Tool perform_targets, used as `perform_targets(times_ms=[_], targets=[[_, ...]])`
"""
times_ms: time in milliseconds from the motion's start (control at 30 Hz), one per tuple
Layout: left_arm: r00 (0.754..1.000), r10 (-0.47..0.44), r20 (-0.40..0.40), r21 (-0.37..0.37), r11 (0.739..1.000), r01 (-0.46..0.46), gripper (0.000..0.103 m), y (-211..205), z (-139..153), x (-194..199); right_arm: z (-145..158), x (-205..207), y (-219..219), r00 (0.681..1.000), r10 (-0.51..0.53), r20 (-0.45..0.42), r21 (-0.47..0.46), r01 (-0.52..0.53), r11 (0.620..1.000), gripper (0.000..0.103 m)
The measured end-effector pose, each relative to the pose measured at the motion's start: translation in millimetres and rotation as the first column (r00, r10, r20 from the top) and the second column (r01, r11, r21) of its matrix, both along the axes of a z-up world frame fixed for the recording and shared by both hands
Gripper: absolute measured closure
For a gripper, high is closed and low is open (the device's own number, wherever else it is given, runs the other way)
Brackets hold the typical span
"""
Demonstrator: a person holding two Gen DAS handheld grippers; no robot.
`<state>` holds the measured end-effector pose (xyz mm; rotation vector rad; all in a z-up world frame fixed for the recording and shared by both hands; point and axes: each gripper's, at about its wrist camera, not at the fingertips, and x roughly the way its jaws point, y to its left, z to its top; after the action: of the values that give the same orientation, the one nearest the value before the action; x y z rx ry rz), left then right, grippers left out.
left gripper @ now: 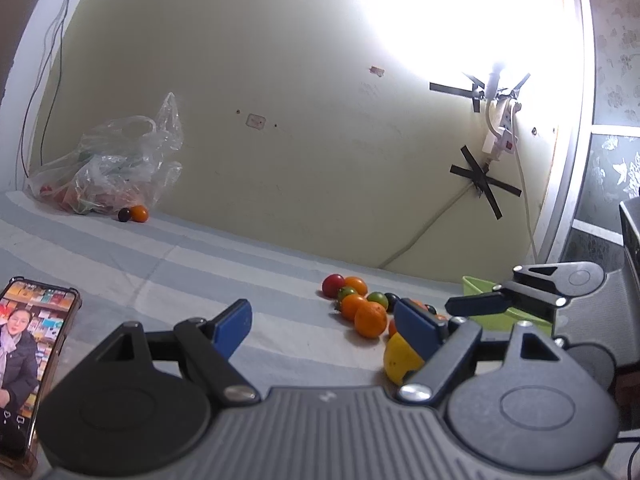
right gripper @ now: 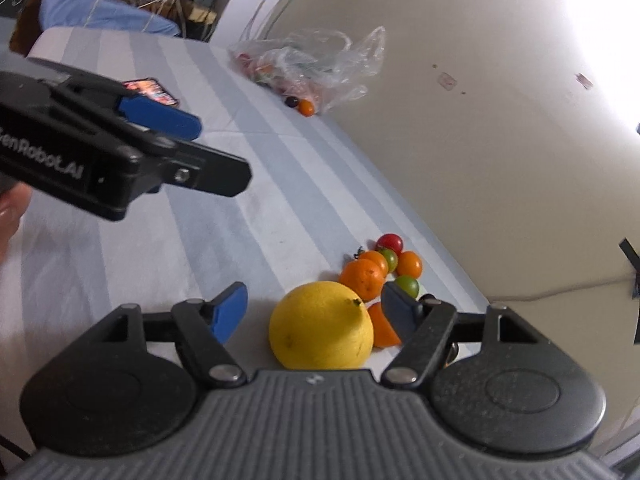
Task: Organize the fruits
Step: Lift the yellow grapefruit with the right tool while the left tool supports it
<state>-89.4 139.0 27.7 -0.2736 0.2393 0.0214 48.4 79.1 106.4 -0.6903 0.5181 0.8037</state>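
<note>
A yellow lemon point(right gripper: 322, 326) lies on the striped cloth between the fingers of my right gripper point(right gripper: 316, 312). The jaws stand open around it, with a gap on the left side. Behind it sit an orange point(right gripper: 362, 276) and a line of small tomatoes point(right gripper: 390, 243) in red, green and orange. An orange piece point(right gripper: 382, 330) lies by the right finger. My left gripper point(left gripper: 324, 326) is open over bare cloth with nothing in it. Just to its right are the lemon point(left gripper: 400, 360) and the orange point(left gripper: 371, 320). In the right wrist view, the left gripper point(right gripper: 208, 152) hovers at upper left.
A green bin point(left gripper: 472, 284) stands at the right by the wall. A plastic bag point(left gripper: 112, 168) of produce lies at the far wall, with two loose small fruits point(left gripper: 134, 214) beside it. A phone point(left gripper: 28, 360) lies at the left. A cable runs down the wall.
</note>
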Motion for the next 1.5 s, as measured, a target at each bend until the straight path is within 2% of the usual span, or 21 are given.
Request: perform_targets(times_ms=[133, 233, 367, 467, 567, 600, 633, 667, 733, 900, 967, 1100, 1167, 1267, 1333, 1500], targets=[[0.99, -0.111, -0.083, -0.051, 0.993, 0.107, 0.022, 6, 0, 18, 2, 6, -14, 0.997, -0.063, -0.042, 0.072, 0.066, 0.995, 0.027], [0.976, -0.191, -0.102, -0.098, 0.979, 0.181, 0.022, 7, 4, 34, 4, 10, -30, 0.986, -0.117, -0.115, 0.152, 0.134, 0.979, 0.027], [0.932, -0.321, -0.168, -0.168, 0.941, 0.293, 0.022, -2, 7, 69, -2, 16, -47, 0.955, -0.184, -0.234, 0.23, 0.238, 0.944, 0.028], [0.907, -0.359, -0.221, -0.18, 0.929, 0.324, 0.022, -11, 3, 88, -7, 18, -51, 0.936, -0.203, -0.288, 0.261, 0.281, 0.924, 0.028], [0.884, -0.381, -0.271, -0.184, 0.922, 0.341, 0.022, -21, -3, 101, -11, 21, -49, 0.934, -0.193, -0.301, 0.274, 0.278, 0.921, 0.028], [0.873, -0.389, -0.294, -0.193, 0.919, 0.344, 0.029, -24, -8, 104, -12, 24, -49, 0.935, -0.182, -0.305, 0.281, 0.271, 0.921, 0.028], [0.866, -0.389, -0.313, -0.201, 0.919, 0.34, 0.031, -27, -12, 107, -13, 27, -49, 0.934, -0.17, -0.313, 0.288, 0.264, 0.921, 0.028], [0.87, -0.377, -0.319, -0.206, 0.923, 0.324, 0.037, -28, -14, 108, -15, 29, -49, 0.933, -0.158, -0.323, 0.293, 0.257, 0.921, 0.029], [0.872, -0.36, -0.33, -0.193, 0.931, 0.311, 0.037, -33, -11, 109, -20, 34, -49, 0.926, -0.131, -0.354, 0.294, 0.243, 0.925, 0.035], [0.883, -0.366, -0.293, -0.116, 0.931, 0.347, 0.037, -60, 22, 124, -21, 31, -59, 0.934, -0.117, -0.339, 0.344, 0.239, 0.908, 0.036], [0.875, -0.397, -0.276, -0.083, 0.917, 0.39, 0.037, -78, 35, 143, -12, 31, -72, 0.947, -0.134, -0.291, 0.381, 0.243, 0.892, 0.036], [0.831, -0.488, -0.267, -0.034, 0.867, 0.498, 0.036, -129, 49, 198, 3, 50, -113, 0.949, -0.23, -0.218, 0.433, 0.305, 0.848, 0.036], [0.807, -0.528, -0.266, -0.021, 0.84, 0.542, 0.036, -155, 49, 225, 6, 60, -138, 0.934, -0.304, -0.188, 0.445, 0.356, 0.821, 0.036], [0.776, -0.562, -0.285, 0.0, 0.81, 0.587, 0.036, -193, 43, 262, 6, 81, -180, 0.886, -0.419, -0.199, 0.45, 0.462, 0.764, 0.036], [0.757, -0.565, -0.328, -0.023, 0.806, 0.592, 0.036, -213, 35, 287, 2, 95, -204, 0.851, -0.48, -0.213, 0.446, 0.522, 0.727, 0.036], [0.731, -0.551, -0.403, -0.094, 0.819, 0.566, 0.036, -235, 19, 326, -17, 134, -238, 0.793, -0.554, -0.253, 0.359, 0.608, 0.708, 0.036]])
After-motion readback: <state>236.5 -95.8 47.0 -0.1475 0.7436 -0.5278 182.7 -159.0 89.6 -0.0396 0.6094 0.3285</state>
